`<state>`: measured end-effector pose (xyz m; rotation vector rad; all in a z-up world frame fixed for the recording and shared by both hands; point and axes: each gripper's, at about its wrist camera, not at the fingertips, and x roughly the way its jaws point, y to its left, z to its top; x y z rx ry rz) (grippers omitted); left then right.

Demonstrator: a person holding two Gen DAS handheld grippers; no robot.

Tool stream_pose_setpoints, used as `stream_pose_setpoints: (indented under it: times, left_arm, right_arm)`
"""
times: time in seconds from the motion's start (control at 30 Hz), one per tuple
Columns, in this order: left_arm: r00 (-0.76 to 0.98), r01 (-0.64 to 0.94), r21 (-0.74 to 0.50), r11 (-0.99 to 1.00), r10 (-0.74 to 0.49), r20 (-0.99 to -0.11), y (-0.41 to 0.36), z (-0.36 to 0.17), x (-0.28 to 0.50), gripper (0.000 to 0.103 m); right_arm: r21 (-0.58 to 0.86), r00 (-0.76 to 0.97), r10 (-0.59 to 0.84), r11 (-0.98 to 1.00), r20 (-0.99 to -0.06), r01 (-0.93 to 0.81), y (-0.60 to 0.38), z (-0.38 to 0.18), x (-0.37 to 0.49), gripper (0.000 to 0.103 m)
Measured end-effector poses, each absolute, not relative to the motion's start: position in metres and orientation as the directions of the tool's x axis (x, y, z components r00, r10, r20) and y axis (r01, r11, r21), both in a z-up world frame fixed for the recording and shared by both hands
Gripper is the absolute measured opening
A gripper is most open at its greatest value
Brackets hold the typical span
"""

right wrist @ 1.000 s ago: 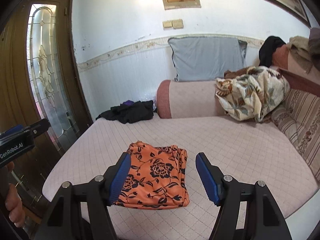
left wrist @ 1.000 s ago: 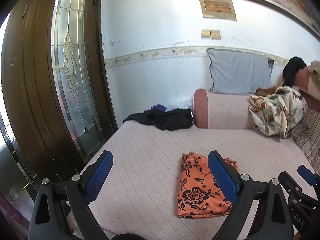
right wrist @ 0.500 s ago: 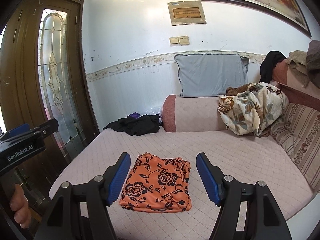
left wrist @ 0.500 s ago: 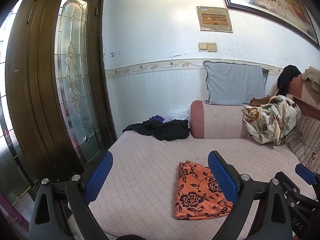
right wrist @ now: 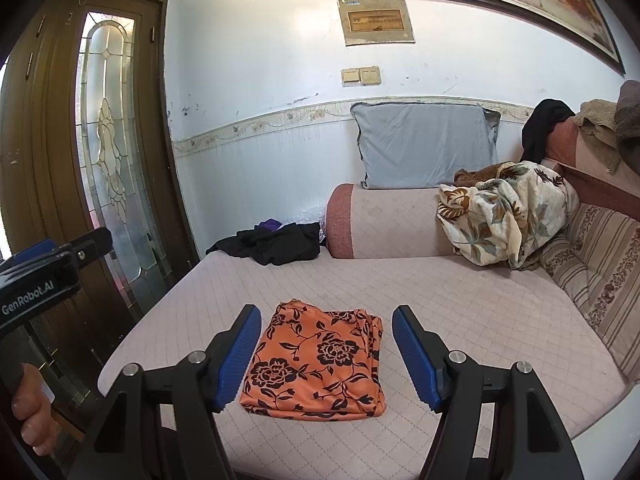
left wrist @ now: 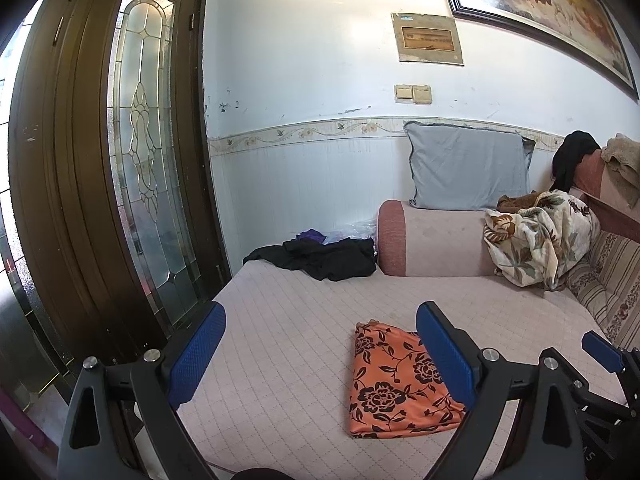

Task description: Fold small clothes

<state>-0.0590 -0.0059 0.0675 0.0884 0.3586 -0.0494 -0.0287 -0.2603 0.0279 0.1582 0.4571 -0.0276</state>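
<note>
**Folded cloth lies flat, both grippers empty above it**

The orange cloth (right wrist: 316, 364) with black flowers lies folded in a neat rectangle on the near part of the pink quilted mattress (right wrist: 460, 304). The right gripper (right wrist: 326, 354) is held above the cloth with its blue fingers (right wrist: 236, 358) wide apart and nothing between them; the pads do not touch the fabric. The left gripper (left wrist: 320, 354) is off to the left of the cloth (left wrist: 394, 384), also spread wide and empty. A hand (right wrist: 30, 408) grips its handle at the near left edge of the right view. At the far end, a black garment (right wrist: 272, 246) lies crumpled beside a bolster (right wrist: 384, 224), with a grey pillow (right wrist: 426, 144) leaning on the wall behind. A floral blanket (right wrist: 500, 212) is bunched at the far right.
</note>
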Motion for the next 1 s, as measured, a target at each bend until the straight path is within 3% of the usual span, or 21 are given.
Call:
stream_pose_setpoints:
  times: [1.0]
  left_arm:
    - [0.927, 0.11, 0.056, 0.992, -0.082, -0.366, 0.001, 0.06, -0.05, 0.096]
  right_arm:
    - [0.131, 0.886, -0.011, 0.988, -0.463, 0.081, -0.252, 0.015, -0.017, 0.072]
